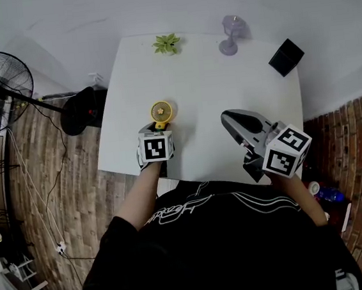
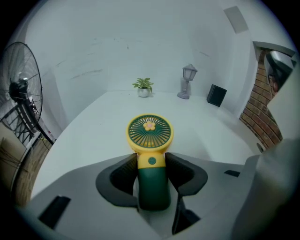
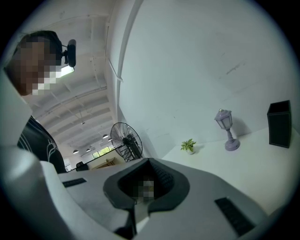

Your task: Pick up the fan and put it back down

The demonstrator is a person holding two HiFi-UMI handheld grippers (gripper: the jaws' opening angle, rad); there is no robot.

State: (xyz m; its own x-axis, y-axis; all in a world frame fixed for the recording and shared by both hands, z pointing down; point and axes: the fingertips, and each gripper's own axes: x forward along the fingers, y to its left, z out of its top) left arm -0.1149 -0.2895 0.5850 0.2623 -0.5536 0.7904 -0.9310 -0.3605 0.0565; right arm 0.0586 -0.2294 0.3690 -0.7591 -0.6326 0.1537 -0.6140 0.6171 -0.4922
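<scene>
The left gripper (image 2: 151, 163) clamps the green handle of the fan (image 2: 150, 140), which stands upright, head above the jaws, near the lower-left edge of the surface (image 1: 226, 85); the right gripper (image 1: 230, 120), closed and empty, is well apart.

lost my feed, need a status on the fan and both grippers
Left hand-held gripper shut on mini fan, upright. Right hand-held gripper shut, empty. Potted plant and lamp far back, nothing in the way.
</scene>
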